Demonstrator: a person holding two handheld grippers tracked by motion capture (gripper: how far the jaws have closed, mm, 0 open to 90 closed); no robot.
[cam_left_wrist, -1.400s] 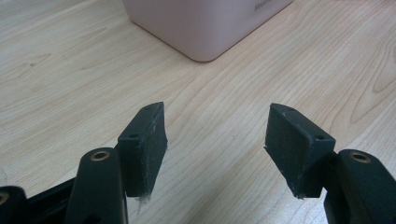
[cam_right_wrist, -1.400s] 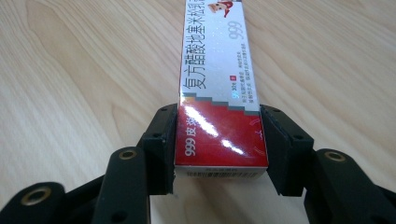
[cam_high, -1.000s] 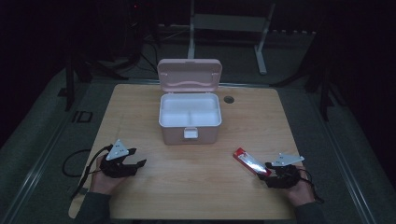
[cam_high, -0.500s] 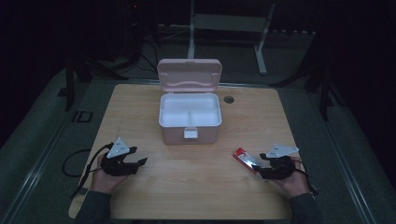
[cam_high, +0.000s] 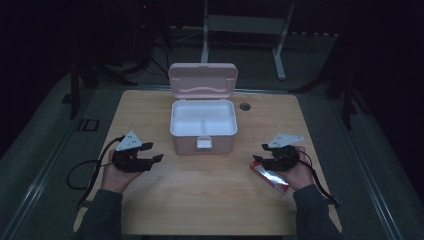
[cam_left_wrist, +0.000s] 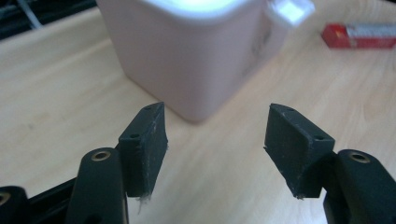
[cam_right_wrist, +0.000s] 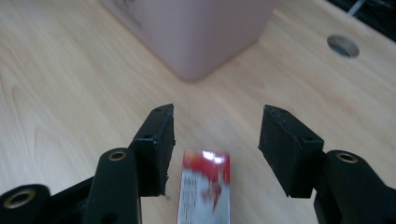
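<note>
The step in hand looked like picking up the red-and-silver packet (cam_right_wrist: 204, 186) w/ the right tool (cam_right_wrist: 215, 149) – prob. to go into the open pink box (cam_high: 203, 127). To do it well: bring the tool down so both pads straddle the packet's narrow width, centre it between them, keep the pads level w/ the bench (cam_high: 210, 200) so the lower edges don't scrape the wood, and close only once the packet sat squarely in the gap; the wrapper looked thin and glossy, so a grip near its middle should stop it drooping or slipping out. The right tool's jaws stood wide w/ nothing gripped, and had just been closing a bit; in the right gripper view the packet lay flat on the bench below and between them, nearer the left-hand pad, its short end pointing toward the box, not touched by either pad as far as could be told. In the high view the packet lay near the bench's right edge, toward the front, half under the right tool. The left tool (cam_left_wrist: 215, 140) – also wide, jaws just narrowed slightly, nothing between them – hovered near the left edge, aimed at the box's front corner.
</note>
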